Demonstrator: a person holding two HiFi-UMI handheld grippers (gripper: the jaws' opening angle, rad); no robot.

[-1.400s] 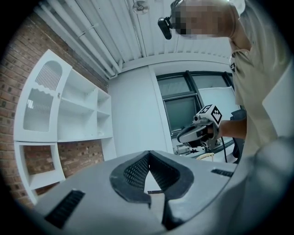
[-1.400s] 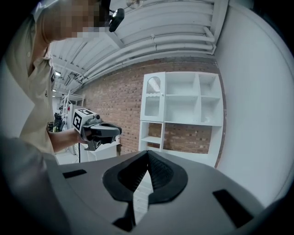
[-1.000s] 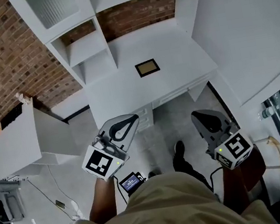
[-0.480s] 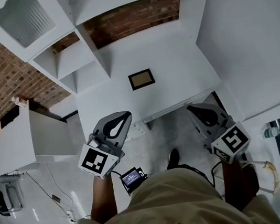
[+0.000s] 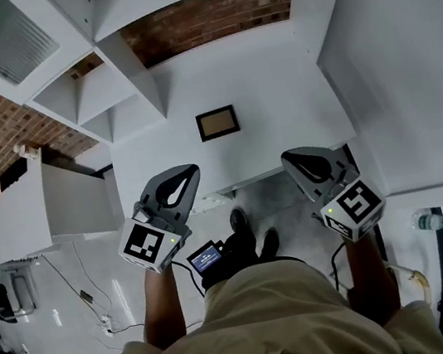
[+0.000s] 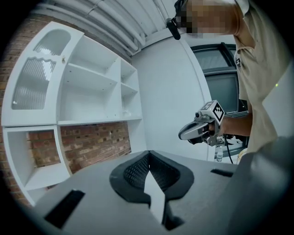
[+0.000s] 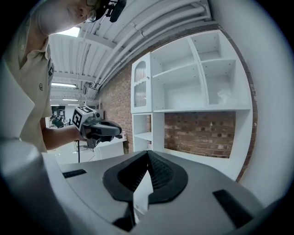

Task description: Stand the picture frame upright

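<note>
A small dark picture frame (image 5: 217, 122) with a tan centre lies flat on the white desk (image 5: 278, 112), seen only in the head view. My left gripper (image 5: 189, 171) hovers at the desk's front edge, left of and nearer than the frame, with its jaws shut and holding nothing. My right gripper (image 5: 290, 159) hangs at the front edge to the frame's right, also shut and empty. In the left gripper view the pads meet at the left gripper's (image 6: 148, 152) tip, with the right gripper (image 6: 198, 131) beyond. The right gripper view shows the right gripper (image 7: 148, 152) closed and the left gripper (image 7: 97, 128).
White shelving (image 5: 117, 80) with a brick back wall (image 5: 211, 14) rises behind the desk. A white cabinet (image 5: 42, 210) stands to the left and a large white panel (image 5: 412, 56) to the right. Cables (image 5: 90, 299) lie on the floor, and the person's shoes (image 5: 253, 238) are by the desk.
The person has stepped closer to the desk. Both grippers have come from over the floor up to the desk's front edge. The frame has not moved and both grippers stay shut.
</note>
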